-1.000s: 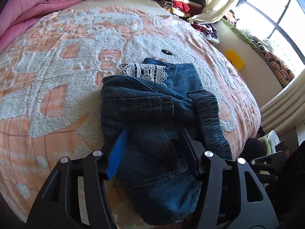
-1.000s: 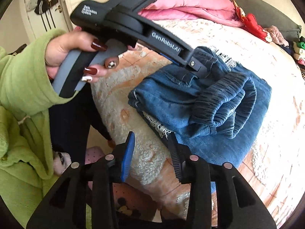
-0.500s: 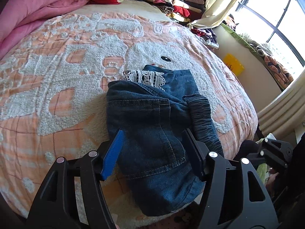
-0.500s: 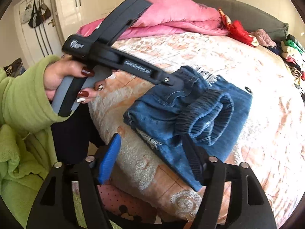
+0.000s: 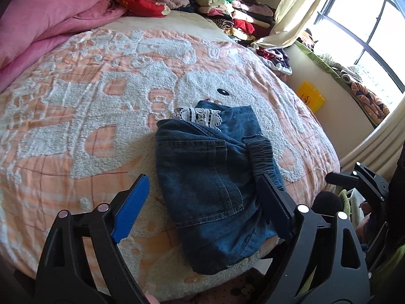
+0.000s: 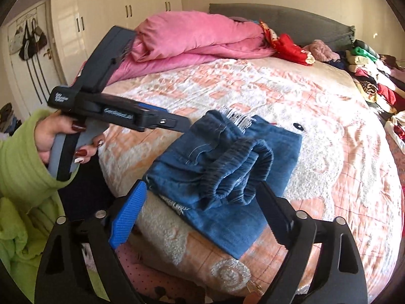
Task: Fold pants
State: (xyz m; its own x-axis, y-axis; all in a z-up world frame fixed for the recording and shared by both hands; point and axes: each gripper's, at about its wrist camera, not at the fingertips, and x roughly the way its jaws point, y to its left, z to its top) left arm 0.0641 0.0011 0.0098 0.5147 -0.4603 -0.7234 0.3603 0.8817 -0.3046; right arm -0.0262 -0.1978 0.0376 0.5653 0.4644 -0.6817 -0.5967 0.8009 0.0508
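Observation:
The blue denim pants [image 5: 212, 174] lie folded into a compact bundle near the bed's front edge, with a white lace trim at the far end and the elastic waistband on the right. They also show in the right wrist view [image 6: 225, 167]. My left gripper [image 5: 202, 190] is open and empty, hovering above the near end of the bundle. My right gripper [image 6: 202, 197] is open and empty, just before the waistband side. The left gripper's body [image 6: 121, 114] shows in the right wrist view, held by a hand in a green sleeve.
The bed has a peach and white textured cover [image 5: 101, 88]. A pink duvet [image 5: 45, 22] lies at the head. Stacks of folded clothes [image 5: 227, 10] sit at the far corner. A window [image 5: 367, 25] and curtain are on the right, a wardrobe [image 6: 114, 12] on the left.
Both grippers have pulled back and up from the pants. The right gripper's jaws have opened wider. The bundle stays in place.

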